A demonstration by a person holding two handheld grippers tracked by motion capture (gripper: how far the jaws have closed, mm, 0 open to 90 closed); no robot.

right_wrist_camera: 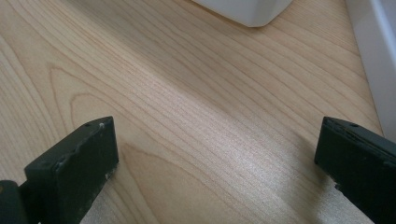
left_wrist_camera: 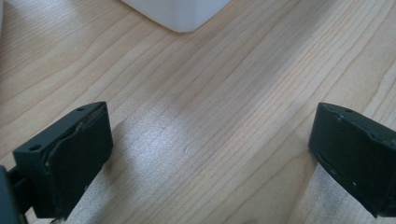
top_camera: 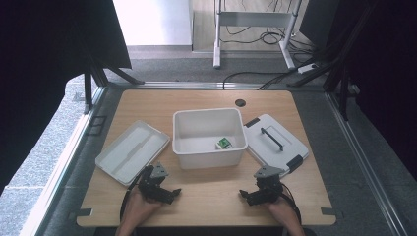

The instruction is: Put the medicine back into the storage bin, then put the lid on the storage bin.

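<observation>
A white open bin (top_camera: 209, 147) stands mid-table with a small green-and-white box (top_camera: 223, 143) inside near its right wall. My left gripper (top_camera: 169, 192) rests low over the wood in front of the bin's left corner, jaws wide open with bare table between them (left_wrist_camera: 210, 158). My right gripper (top_camera: 248, 195) sits in front of the bin's right corner, also open over bare wood (right_wrist_camera: 215, 163). A corner of the bin (left_wrist_camera: 182, 11) shows ahead of the left jaws, and another corner of the bin (right_wrist_camera: 247, 9) ahead of the right jaws.
A flat white tray (top_camera: 132, 151) lies left of the bin. A white lid with a dark handle (top_camera: 276, 142) lies to its right, its edge (right_wrist_camera: 378, 60) close beside the right jaws. The table's front edge (top_camera: 206, 223) is just behind both hands.
</observation>
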